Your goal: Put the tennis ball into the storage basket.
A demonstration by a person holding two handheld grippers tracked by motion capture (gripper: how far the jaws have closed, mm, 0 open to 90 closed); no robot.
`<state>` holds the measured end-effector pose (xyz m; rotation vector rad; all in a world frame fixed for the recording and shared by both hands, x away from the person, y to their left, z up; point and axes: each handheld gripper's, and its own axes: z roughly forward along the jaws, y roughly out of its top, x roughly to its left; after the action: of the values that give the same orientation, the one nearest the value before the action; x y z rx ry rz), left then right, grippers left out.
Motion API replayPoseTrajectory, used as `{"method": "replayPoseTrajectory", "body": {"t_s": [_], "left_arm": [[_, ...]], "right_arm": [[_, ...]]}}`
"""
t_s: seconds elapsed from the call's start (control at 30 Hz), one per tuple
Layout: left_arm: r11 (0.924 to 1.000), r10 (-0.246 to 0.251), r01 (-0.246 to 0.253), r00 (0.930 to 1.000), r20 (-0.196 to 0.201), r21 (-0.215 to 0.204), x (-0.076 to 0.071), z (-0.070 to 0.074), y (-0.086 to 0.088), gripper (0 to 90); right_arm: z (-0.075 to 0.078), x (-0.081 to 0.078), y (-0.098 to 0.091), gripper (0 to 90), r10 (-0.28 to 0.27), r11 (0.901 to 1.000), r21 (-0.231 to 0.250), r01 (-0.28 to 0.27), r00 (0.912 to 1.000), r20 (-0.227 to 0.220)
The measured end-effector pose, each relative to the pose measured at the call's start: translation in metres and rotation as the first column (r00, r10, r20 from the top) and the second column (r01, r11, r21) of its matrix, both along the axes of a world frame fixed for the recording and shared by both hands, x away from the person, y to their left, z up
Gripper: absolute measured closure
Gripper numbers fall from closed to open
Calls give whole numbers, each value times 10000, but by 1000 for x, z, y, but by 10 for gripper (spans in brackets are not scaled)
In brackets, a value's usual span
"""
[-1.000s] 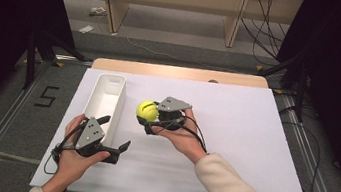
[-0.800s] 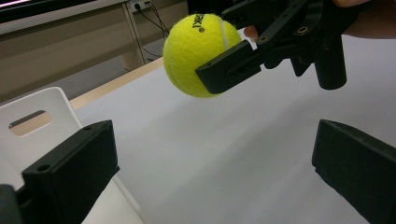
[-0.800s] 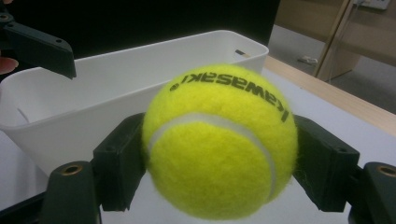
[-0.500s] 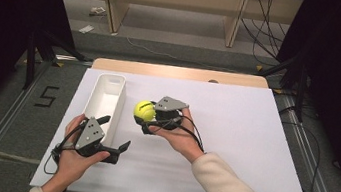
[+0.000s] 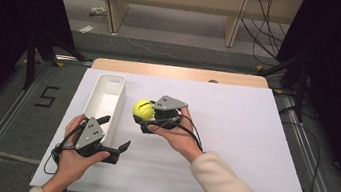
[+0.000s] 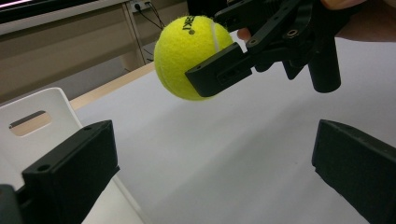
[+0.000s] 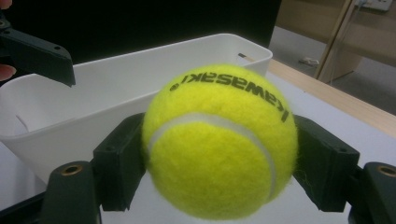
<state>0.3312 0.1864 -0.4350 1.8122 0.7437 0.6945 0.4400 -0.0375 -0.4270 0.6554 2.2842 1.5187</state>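
Left hand-held gripper, at seven o'clock, rests on the worktop with jaws spread, empty. Right hand-held gripper clamps the tennis ball above the worktop; carry it toward nine o'clock, level, releasing only once over the white bin.

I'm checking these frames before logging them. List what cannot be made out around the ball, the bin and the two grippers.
- Bin floor at the near end: high view, hidden by the left gripper.
- Far side of the tennis ball: right gripper view, the ball itself blocks it, along with the table under it.
- Bin's far wall: left gripper view, cut off by the frame edge.
- Right gripper fingers: high view, too small to tell apart.
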Motion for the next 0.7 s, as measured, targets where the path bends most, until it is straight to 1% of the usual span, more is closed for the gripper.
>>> {"method": "replayPoseTrajectory", "body": {"t_s": [0.7], "left_arm": [[10000, -15, 15, 10000, 3, -66, -1, 0, 0, 0]], "right_arm": [[-2, 1, 5, 261, 82, 10000, 13, -82, 9999, -146]]}}
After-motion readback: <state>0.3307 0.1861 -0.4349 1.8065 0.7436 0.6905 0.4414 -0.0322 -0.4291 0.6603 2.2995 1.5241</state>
